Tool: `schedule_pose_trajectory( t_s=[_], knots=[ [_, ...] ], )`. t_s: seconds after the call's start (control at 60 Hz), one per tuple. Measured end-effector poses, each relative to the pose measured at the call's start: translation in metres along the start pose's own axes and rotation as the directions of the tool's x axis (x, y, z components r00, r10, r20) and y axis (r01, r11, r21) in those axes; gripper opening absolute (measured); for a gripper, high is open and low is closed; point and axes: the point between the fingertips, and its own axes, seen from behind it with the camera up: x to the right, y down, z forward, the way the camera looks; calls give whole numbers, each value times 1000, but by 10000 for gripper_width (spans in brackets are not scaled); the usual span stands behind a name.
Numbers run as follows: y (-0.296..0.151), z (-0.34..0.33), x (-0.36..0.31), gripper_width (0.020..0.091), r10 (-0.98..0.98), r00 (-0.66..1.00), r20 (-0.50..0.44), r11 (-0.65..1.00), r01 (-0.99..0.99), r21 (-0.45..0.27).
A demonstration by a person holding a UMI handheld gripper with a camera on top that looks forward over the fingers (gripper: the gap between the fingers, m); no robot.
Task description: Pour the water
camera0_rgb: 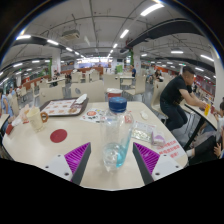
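Observation:
A clear plastic water bottle (pixel 115 130) with a blue cap (pixel 117 103) stands upright on the round white table (pixel 60 152). Its base sits between my two fingers, with a gap to the pad on either side. My gripper (pixel 112 160) is open around the bottle's lower part, the left finger's purple pad (pixel 78 155) and the right one (pixel 147 157) well apart. A clear glass or cup (pixel 140 133) appears just right of the bottle, beyond the right finger; its outline is hard to make out.
A red round disc (pixel 58 135) lies on the table left of the bottle. Farther back are a tray (pixel 65 106) with items and small cups (pixel 34 118). A person in black (pixel 178 95) sits at the right, another person (pixel 205 145) nearer.

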Motion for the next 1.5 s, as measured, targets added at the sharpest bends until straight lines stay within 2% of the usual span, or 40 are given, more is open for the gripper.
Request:
schedule_pose_trajectory(
  t_s=[0.067,0.117,0.133,0.2,0.233,0.4,0.433,0.45,0.6,0.683,0.883,1.0,1.133,1.3,1.4,1.5],
  knots=[
    [-10,15,6,844,5,1000,-13,1000,-5,25],
    [-12,26,7,814,0,1000,-22,999,0,35],
    [-12,30,7,795,-1,1000,-24,999,2,34],
    [-11,39,14,629,2,999,-35,999,-1,38],
    [-11,41,12,576,8,1000,-27,999,-7,39],
    [-15,43,14,460,21,998,-53,998,-18,59],
    [-14,42,14,455,19,998,-57,998,-16,55],
    [-15,42,14,423,15,998,-59,998,-12,53],
    [-15,44,10,422,-5,996,-92,999,8,32],
    [-29,43,3,423,-59,988,-144,997,65,36],
    [-112,29,-35,422,-346,884,-315,925,377,42],
    [-165,30,-84,423,-576,704,-415,780,626,-19],
    [-200,44,-153,424,-770,450,-452,551,827,-114],
    [-207,77,-231,426,-905,27,-424,142,960,-242],
    [-198,91,-258,422,-906,-209,-368,-89,944,-318],
    [-191,103,-274,423,-878,-352,-324,-225,901,-370]
  ],
)
